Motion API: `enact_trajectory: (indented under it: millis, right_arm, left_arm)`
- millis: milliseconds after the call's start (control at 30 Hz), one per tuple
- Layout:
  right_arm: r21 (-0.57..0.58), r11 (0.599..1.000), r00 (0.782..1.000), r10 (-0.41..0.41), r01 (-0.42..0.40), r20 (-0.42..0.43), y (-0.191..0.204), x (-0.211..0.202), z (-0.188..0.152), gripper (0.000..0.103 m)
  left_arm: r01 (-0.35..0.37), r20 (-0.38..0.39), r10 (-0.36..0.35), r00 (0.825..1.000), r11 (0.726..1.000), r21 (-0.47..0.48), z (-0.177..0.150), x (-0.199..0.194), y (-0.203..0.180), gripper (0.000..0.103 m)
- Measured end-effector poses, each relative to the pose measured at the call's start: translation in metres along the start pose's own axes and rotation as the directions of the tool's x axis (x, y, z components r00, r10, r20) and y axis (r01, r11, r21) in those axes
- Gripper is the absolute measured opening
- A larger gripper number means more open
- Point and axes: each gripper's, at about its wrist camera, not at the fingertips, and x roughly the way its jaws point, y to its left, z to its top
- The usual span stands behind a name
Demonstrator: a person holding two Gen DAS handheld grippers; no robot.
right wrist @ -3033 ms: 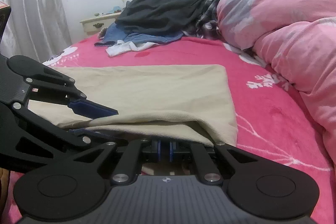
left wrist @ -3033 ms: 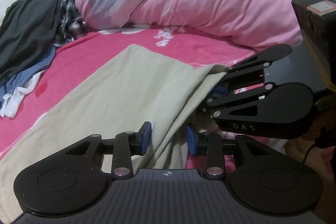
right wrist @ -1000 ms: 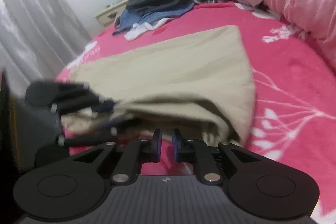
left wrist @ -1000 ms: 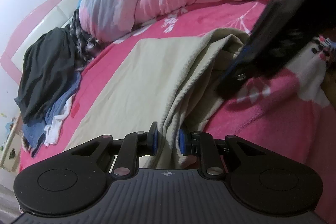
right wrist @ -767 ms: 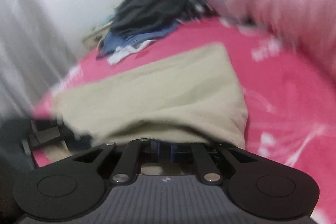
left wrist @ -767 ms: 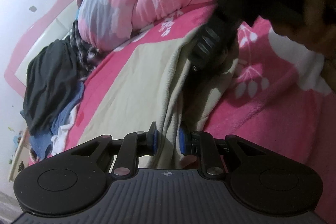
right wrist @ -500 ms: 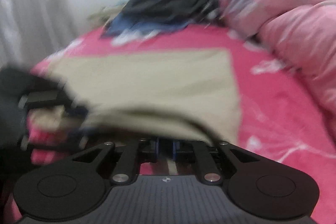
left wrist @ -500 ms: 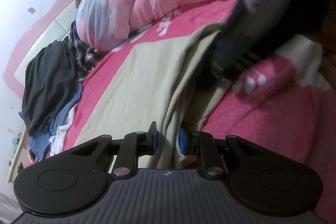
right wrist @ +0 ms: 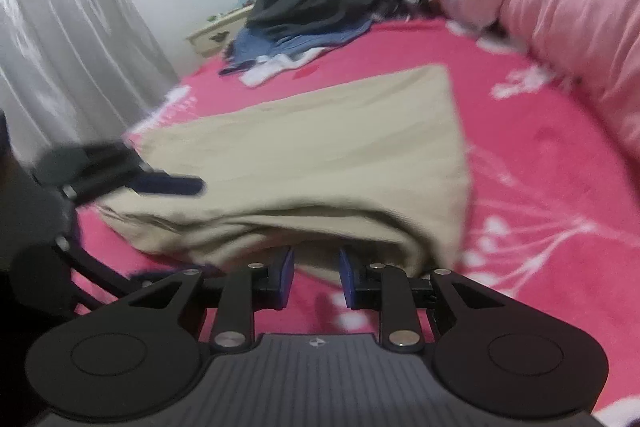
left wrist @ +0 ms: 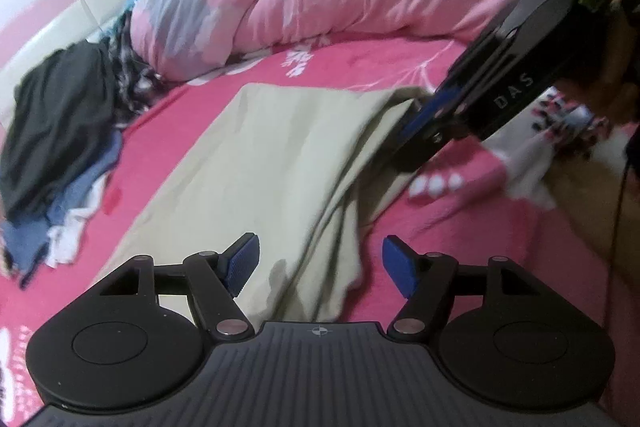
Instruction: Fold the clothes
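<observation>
With both claws' jaws having just spread, the left gripper (left wrist: 318,265) and right gripper (right wrist: 316,277) stand apart, unpinched, the folded beige cotton garment (left wrist: 256,171) lying released just ahead of them, fold laid

Dim, soft indoor light; motion blur, fisheye-bent dark corners

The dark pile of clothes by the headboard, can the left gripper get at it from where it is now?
Probably yes. The left gripper stands open, its jaws having just opened off the beige garment, and only that flat garment and bare pink bedspread lie between it and the dark pile.
</observation>
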Motion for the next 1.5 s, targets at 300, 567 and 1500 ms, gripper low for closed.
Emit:
enact_trajectory:
  millis: [300,567,1500]
  right_arm:
    - [0.354,0.92,0.977,0.204,-0.17,-0.061,-0.027,0.032,0.008,0.029]
    - [0.382,0.913,0.982,0.18,-0.142,-0.066,-0.027,0.06,0.011,0.002]
    - [-0.504,0.845,0.982,-0.185,0.177,0.034,0.055,0.078,-0.007,0.0]
  left_arm:
    - [-0.003,-0.023,0.002,1.0,0.999,-0.044,-0.008,0.016,0.007,0.036]
    - [-0.073,0.01,0.073,0.997,0.997,-0.018,-0.01,0.012,-0.005,0.015]
    - [-0.15,0.043,0.154,0.987,0.985,-0.081,-0.003,0.005,0.002,0.011]
